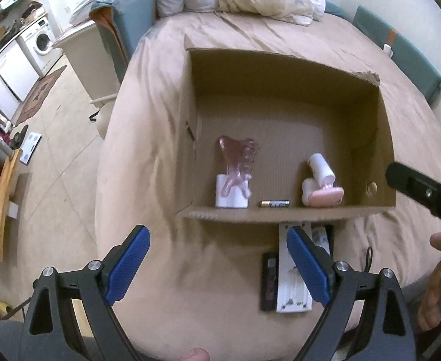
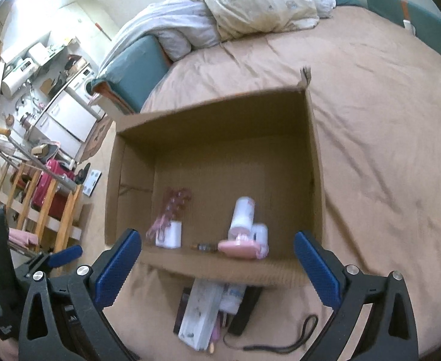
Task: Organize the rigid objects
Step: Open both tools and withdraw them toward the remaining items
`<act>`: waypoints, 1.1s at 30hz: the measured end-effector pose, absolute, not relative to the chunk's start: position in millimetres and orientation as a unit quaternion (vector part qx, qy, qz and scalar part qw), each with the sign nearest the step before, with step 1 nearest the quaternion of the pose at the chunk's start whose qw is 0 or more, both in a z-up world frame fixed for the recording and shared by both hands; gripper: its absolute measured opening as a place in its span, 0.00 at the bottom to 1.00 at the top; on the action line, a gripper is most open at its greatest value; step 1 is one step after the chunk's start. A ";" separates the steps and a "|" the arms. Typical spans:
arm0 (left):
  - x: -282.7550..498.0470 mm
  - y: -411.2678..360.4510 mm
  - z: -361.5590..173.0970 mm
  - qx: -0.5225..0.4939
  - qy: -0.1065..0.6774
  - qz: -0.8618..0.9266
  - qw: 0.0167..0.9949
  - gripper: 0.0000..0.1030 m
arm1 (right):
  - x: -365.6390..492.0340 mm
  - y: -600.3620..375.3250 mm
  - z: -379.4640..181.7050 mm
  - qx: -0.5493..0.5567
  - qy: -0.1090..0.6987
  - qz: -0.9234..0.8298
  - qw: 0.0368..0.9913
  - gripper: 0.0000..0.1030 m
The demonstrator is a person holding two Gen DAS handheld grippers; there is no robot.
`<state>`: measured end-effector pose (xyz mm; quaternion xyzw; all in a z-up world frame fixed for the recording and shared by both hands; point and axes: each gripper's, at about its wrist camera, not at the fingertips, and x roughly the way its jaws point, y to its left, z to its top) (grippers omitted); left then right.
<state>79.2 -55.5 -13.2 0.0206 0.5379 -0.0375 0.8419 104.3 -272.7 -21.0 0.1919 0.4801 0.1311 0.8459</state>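
Both tongs, left [image 1: 219, 266] and right [image 2: 217, 267], stood wide open and empty over the bed [image 1: 148, 156]. The cardboard box [image 1: 283, 213] held a battery [image 1: 274, 203] against its near wall. Only the right wrist view showed the black strap [image 2: 286, 341] near the white case [image 2: 202, 316].
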 end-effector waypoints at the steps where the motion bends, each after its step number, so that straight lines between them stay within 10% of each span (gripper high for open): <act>1: 76.5 -53.9 -13.5 0.020 0.538 -0.037 0.842 0.89 | 101.1 -270.8 -22.8 0.190 0.485 0.134 0.843 1.00; 33: 54.5 -19.6 -37.4 -0.030 0.551 -0.025 0.834 0.89 | 59.1 -262.4 -57.6 0.195 0.538 0.110 0.813 1.00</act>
